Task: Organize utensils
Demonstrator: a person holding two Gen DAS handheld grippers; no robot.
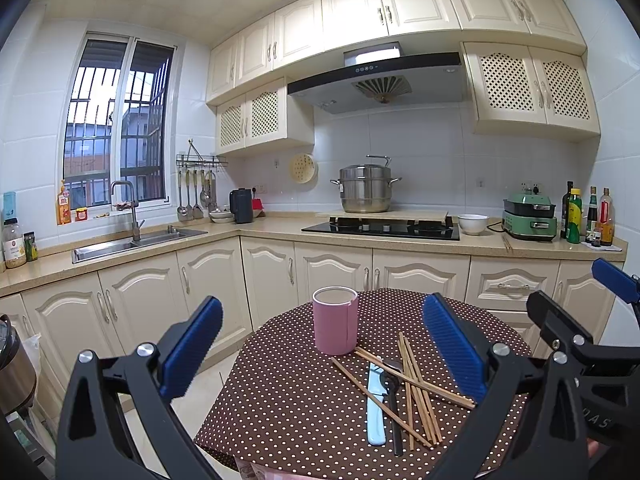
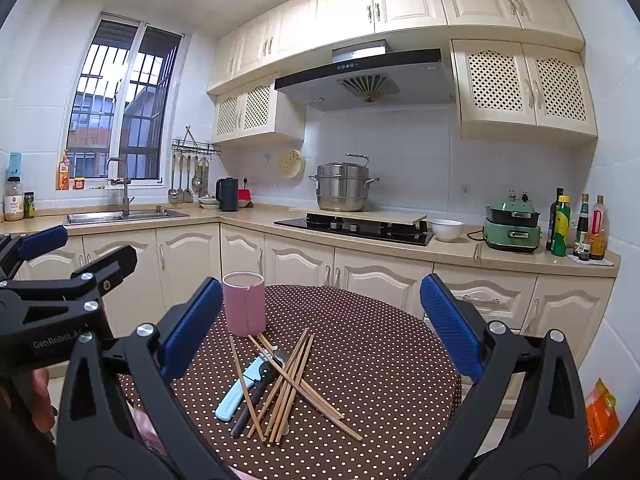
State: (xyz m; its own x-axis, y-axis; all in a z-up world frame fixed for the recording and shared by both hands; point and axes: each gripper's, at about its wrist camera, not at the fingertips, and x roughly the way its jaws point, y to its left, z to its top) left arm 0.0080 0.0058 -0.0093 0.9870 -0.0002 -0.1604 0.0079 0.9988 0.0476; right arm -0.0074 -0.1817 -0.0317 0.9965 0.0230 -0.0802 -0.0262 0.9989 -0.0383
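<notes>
A pink cylindrical holder (image 1: 335,320) (image 2: 244,303) stands upright on a round table with a brown polka-dot cloth (image 1: 288,392) (image 2: 380,360). In front of it lies a crossed pile of wooden chopsticks (image 1: 416,384) (image 2: 294,384), a light-blue-handled utensil (image 1: 376,408) (image 2: 237,392) and a black-handled spoon (image 1: 394,408) (image 2: 252,404). My left gripper (image 1: 322,346) hovers open above the table's near edge, the pile between its blue fingers. My right gripper (image 2: 322,326) is open too, held above the pile. Each gripper shows at the other view's edge.
Cream kitchen cabinets and a counter run behind the table, with a sink (image 1: 136,240), a hob (image 1: 380,228) under a steel steamer pot (image 1: 366,188), a white bowl (image 1: 473,224), a green cooker (image 1: 530,216) and bottles (image 1: 588,216). A hand (image 2: 40,396) holds the left gripper.
</notes>
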